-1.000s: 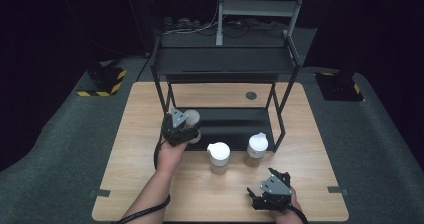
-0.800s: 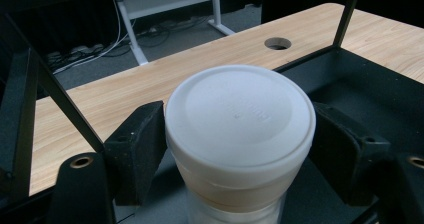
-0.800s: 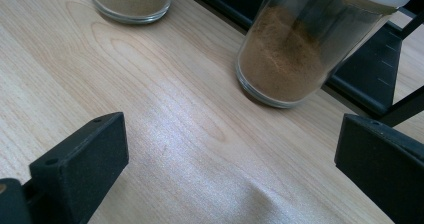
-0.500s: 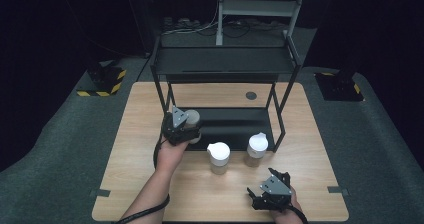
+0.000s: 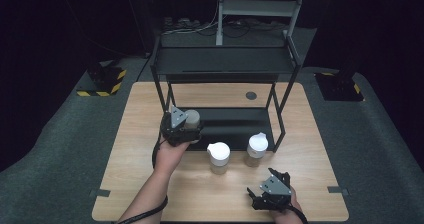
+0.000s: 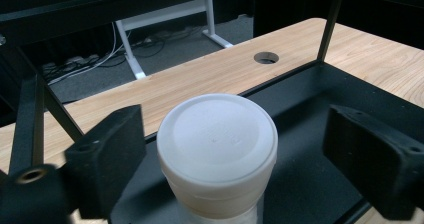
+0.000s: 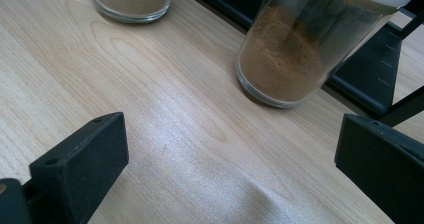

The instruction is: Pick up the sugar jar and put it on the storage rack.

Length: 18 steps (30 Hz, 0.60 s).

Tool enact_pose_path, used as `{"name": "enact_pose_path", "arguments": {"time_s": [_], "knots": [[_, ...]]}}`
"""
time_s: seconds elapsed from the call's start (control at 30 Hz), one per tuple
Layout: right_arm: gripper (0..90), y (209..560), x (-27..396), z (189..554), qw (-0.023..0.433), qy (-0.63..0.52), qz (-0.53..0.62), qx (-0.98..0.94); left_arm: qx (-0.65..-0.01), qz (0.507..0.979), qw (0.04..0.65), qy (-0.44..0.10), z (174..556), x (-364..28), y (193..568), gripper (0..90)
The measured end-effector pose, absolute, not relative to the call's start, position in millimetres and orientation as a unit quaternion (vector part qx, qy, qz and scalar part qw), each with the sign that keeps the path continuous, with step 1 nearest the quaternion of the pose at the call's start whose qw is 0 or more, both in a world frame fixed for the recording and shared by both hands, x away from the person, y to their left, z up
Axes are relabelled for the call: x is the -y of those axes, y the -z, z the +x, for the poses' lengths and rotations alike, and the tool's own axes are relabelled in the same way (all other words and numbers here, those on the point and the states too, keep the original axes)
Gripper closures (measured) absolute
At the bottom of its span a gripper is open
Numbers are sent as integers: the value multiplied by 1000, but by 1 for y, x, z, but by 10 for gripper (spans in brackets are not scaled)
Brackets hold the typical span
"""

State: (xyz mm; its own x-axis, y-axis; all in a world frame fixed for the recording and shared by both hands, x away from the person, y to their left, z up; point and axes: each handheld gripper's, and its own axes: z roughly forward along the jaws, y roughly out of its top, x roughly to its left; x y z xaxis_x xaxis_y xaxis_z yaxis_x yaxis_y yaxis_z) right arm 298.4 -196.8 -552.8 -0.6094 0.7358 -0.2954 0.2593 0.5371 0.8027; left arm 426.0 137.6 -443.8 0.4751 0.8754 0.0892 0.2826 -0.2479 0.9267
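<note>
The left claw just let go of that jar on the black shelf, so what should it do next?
Probably back the left gripper straight away from the jar. Its jaws have just been opening, the pads stand clear, and the jar stands upright on the shelf.

Clear glass jar (image 7: 295,54), matt white plastic lid (image 6: 217,134), pale wood-grain table (image 7: 150,114)

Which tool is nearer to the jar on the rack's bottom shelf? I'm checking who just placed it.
Left. The left tool straddles the jar, jaws just opened and clear of it. The right tool rests low at the table's near edge, far from it.
</note>
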Motion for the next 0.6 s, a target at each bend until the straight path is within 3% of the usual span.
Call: {"name": "enact_pose_path", "arguments": {"time_s": [0.2,0.6], "knots": [[0,553,197,298,320,-372,305,-816,-398,723,473,-308,421,-140,443,7],[0,553,196,298,320,-371,305,-817,-390,718,490,-304,408,-148,439,4]]}}
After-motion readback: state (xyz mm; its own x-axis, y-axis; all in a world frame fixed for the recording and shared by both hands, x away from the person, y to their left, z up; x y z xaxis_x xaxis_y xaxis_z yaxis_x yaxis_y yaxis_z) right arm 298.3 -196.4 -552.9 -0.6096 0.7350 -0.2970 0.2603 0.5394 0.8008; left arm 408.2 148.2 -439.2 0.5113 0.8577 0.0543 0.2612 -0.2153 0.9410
